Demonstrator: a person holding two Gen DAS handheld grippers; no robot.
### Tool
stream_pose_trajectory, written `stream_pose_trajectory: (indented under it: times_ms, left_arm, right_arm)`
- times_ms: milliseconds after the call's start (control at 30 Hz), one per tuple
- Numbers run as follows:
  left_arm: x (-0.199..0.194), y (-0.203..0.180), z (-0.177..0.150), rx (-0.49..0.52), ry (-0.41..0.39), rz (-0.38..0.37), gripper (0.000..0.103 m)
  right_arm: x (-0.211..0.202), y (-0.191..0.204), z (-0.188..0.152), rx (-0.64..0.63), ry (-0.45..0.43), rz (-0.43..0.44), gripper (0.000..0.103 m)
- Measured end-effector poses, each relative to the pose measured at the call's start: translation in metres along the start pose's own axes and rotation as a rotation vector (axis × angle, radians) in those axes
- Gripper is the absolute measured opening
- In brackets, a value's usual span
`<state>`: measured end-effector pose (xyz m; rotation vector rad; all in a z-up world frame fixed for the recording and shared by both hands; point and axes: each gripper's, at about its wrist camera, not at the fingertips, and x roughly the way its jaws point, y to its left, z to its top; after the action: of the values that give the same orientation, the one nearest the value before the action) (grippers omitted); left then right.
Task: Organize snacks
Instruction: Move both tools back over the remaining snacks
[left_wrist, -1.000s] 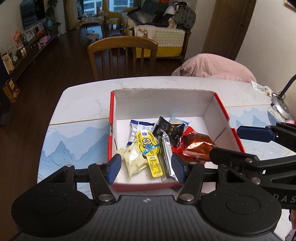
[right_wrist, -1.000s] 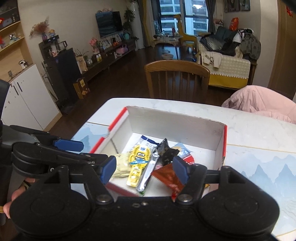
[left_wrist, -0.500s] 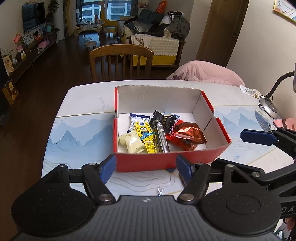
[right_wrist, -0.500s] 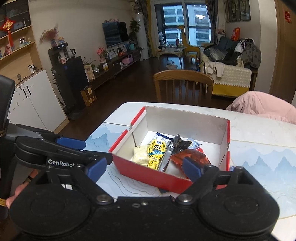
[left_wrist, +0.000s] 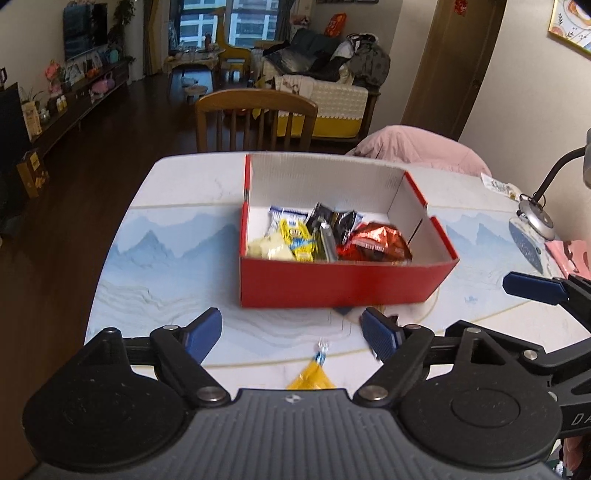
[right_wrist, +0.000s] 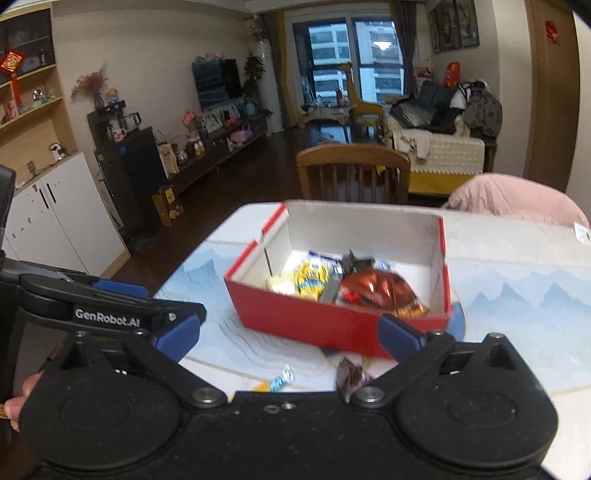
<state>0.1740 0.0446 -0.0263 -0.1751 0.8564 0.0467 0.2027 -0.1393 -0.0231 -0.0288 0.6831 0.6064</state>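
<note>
The step in hand looks like the gap between two pickups: several snacks already lie in the red box (left_wrist: 343, 284), and both grippers sit back from it with nothing held. Going left to right in the left wrist view, the left gripper (left_wrist: 291, 334) has its fingers spread wide and empty over the table (left_wrist: 155, 266); just in front of it lies a yellow wrapped sweet (left_wrist: 312, 376), not yet boxed. Further right the right gripper (right_wrist: 290, 338) is likewise spread apart and empty, with a dark brown wrapper (right_wrist: 351, 376) close under it. The next move calls for lowering onto one of these loose pieces, closing on it, then carrying it over the box's near wall. A second ago both grippers hung over the box's inside; now they are drawn back toward the table's near edge
</note>
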Motion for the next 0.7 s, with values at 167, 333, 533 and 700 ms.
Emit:
stream_pose_trajectory:
  times_ms: [167,333,533,700]
  left_arm:
    - [0.004,0.002,-0.014,-0.049,0.048,-0.005,0.083]
    - [0.017,0.006,-0.023,-0.121,0.098,0.020,0.083]
    - [0.056,0.003,-0.035,-0.184,0.205,0.103,0.083]
    - [0.084,0.002,-0.042,-0.242,0.273,0.138,0.083]
  right_arm:
    - [0.000,-0.007,-0.018,-0.007,0.030,-0.031,0.103]
    - [0.009,-0.018,-0.033,-0.049,0.063,-0.043,0.103]
    - [0.034,-0.031,-0.051,-0.098,0.141,-0.017,0.101]
    - [0.059,-0.044,-0.062,-0.107,0.215,-0.013,0.099]
